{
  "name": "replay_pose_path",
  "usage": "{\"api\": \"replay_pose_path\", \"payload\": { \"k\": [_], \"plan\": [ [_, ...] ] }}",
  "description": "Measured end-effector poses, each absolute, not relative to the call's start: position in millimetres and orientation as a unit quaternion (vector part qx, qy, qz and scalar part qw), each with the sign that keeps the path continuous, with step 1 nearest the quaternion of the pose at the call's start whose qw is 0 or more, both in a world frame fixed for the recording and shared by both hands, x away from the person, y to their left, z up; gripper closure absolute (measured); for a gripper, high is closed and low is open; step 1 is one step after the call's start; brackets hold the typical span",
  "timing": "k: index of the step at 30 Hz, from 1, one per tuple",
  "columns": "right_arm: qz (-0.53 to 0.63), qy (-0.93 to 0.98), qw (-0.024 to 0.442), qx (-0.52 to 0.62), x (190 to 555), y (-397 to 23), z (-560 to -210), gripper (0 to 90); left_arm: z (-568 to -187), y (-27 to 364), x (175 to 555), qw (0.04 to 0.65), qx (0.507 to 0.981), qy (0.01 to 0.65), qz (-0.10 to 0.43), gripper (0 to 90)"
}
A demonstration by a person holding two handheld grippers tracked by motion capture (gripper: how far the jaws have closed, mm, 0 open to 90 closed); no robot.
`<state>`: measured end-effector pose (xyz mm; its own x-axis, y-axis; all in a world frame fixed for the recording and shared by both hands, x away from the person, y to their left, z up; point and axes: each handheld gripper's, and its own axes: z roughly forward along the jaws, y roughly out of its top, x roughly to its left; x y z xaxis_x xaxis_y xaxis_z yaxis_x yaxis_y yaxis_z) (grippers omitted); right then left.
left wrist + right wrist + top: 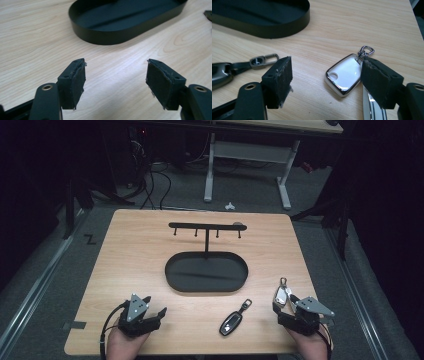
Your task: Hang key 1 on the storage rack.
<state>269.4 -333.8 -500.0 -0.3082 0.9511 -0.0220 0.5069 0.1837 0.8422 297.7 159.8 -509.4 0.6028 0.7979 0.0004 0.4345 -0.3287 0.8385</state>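
A pale wooden surface (150, 245) is seen in a dark room, with a black oval tray (172, 272) and its hook rack (206, 226) at the centre. Near the front right corner a silver key fob (344, 73) lies between the wide-open fingers of the right gripper (283, 306), ungripped. A black key fob (231, 323) lies just beside it along the front edge. The left gripper (154, 306), near the front left corner, is held open and empty.

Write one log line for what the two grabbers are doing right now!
left gripper: open, over bare table | right gripper: open, around silver key fob, not gripping | dark key fob: lying between grippers | black tray: empty
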Motion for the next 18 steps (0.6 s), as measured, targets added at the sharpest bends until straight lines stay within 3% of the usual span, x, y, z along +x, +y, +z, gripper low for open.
{"api": "replay_pose_path", "payload": {
  "k": [18],
  "plan": [
    [0.378,0.734,0.291,0.483,267.4,-317.9,-503.5,26.1,-513.3,157.7,304.9,0.446,0.78,0.395,0.192,33.0]
  ]
}}
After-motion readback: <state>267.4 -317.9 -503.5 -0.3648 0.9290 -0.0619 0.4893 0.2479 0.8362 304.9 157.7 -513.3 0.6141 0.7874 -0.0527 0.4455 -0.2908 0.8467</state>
